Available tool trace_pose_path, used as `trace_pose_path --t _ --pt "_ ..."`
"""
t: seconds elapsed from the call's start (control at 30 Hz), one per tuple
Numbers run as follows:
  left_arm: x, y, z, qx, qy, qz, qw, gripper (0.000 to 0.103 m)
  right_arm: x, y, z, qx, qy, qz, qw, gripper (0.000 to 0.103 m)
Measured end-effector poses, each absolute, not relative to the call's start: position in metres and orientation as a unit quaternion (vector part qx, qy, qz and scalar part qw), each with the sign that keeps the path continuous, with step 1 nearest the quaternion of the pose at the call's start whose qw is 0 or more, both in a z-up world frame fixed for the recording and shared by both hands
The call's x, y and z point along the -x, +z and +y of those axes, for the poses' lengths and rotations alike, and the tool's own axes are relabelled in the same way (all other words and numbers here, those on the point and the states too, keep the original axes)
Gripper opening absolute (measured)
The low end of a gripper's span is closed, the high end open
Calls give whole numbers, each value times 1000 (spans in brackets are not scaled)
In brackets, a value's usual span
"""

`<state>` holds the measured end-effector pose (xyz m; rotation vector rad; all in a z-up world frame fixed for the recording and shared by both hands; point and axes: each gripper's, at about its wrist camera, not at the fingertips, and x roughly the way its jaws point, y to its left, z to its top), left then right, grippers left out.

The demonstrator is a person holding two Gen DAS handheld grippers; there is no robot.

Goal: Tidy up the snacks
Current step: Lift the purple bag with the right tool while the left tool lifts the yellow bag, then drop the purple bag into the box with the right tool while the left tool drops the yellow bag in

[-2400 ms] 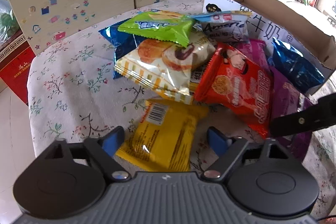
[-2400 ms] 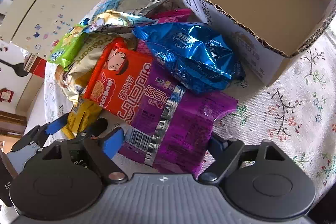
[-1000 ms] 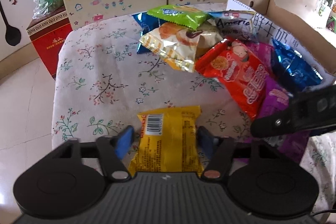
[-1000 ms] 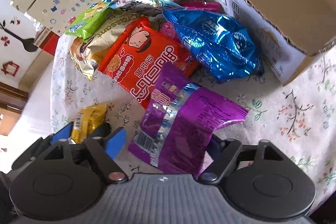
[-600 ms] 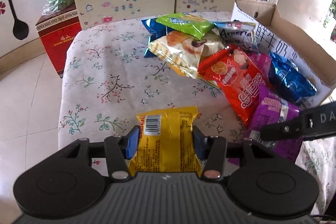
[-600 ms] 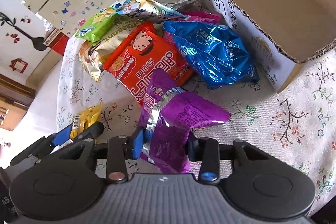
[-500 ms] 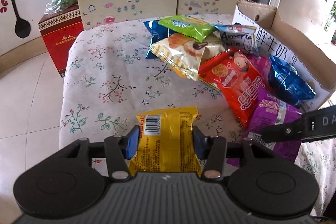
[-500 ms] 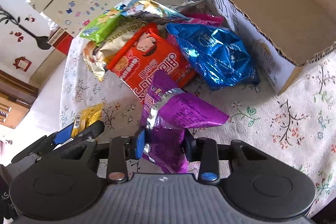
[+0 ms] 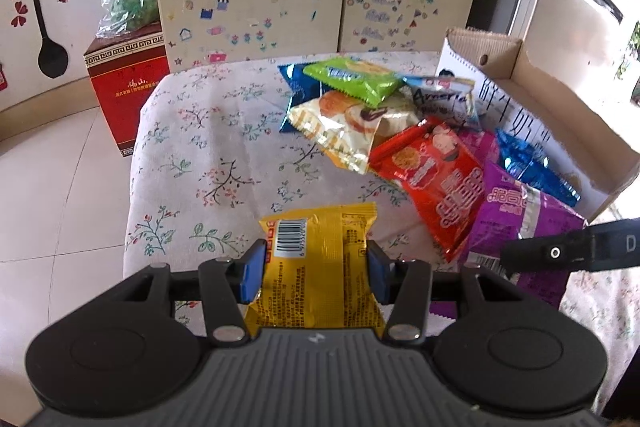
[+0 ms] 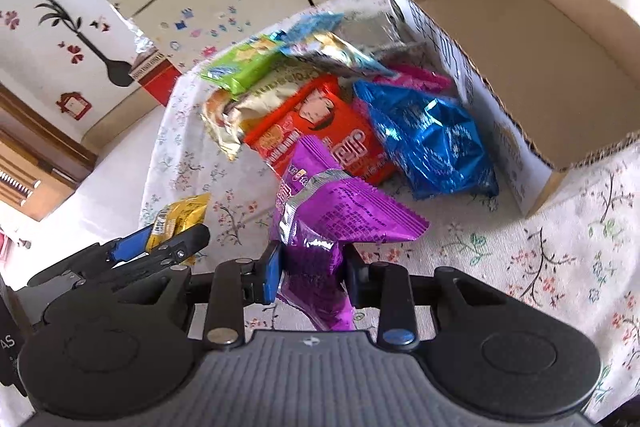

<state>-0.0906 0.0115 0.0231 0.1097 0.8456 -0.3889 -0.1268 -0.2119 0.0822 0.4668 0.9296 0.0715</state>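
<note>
Purple crinkly foil snack pack (image 10: 320, 223) pinched in right claw (image 10: 312, 273), yellow foil pack (image 9: 316, 267) in left claw (image 9: 316, 273); thin-edge grips may slip before cardboard box (image 10: 520, 39).

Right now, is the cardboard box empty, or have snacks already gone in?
Empty as far as shown: the right wrist view shows the cardboard box open-topped with a bare brown floor, though its far right end is out of frame.
</note>
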Motion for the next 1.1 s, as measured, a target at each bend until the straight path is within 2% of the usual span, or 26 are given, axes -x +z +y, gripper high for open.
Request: trace_pose_path --t 0.57,1.1 --pt "93 62 -12 -32 -212 379 900 50 135 127 -240 -228 20 366 902 38" --pt "87 99 -99 -21 -302 353 885 50 157 157 -320 -288 -70 276 914 38"
